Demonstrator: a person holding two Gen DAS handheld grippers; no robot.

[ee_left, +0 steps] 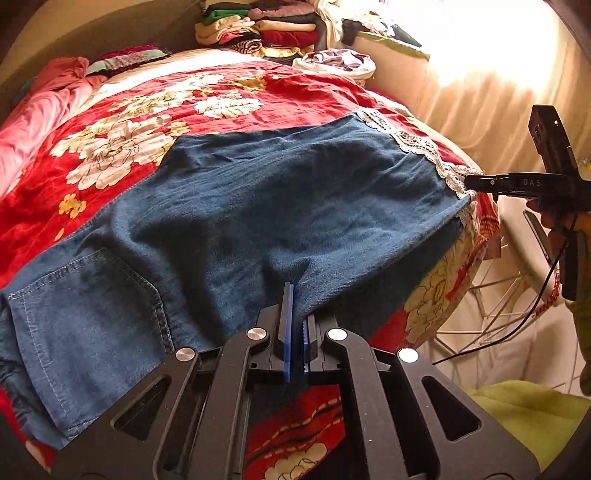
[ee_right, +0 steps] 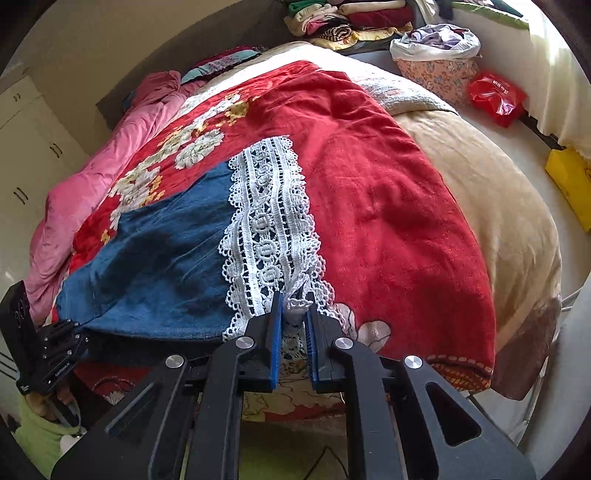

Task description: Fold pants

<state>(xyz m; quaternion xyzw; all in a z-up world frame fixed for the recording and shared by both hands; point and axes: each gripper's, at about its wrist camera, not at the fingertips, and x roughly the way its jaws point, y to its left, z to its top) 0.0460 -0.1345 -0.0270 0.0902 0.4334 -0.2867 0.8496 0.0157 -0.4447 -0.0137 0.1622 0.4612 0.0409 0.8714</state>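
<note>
We see the bed (ee_left: 436,295) first, wide under a red blanket (ee_left: 147,110) printed with pale flowers, a pink quilt (ee_right: 92,192) bunched along its far left side. Behind it folded clothes (ee_left: 258,29) are stacked, and a fabric bin (ee_right: 436,66) of laundry stands beside a red bag (ee_right: 496,94) with white writing we cannot read.

The pants (ee_left: 258,199), blue denim, lie spread across the blanket near the bed's front edge, back pocket (ee_left: 85,321) toward the left, white lace (ee_right: 266,229) trimming the leg end on the right.

Our left gripper (ee_left: 297,314) reaches in low from the front edge, level with the mattress, its jaws nearly together and pinching a raised ridge of denim at the near edge. A blue pad (ee_left: 287,325) shows on its left finger.

Our right gripper (ee_right: 293,314) comes in at the leg end, also low and pointing across the bed; its jaws are narrowed on a bunched tuft of lace, with a small gap left between the blue pads. From the left camera it appears side-on at the bed's right corner, tip at the lace, with white letters "DAS" on its body. The hand behind it is partly seen; a black cable (ee_left: 517,325) hangs below.
</note>
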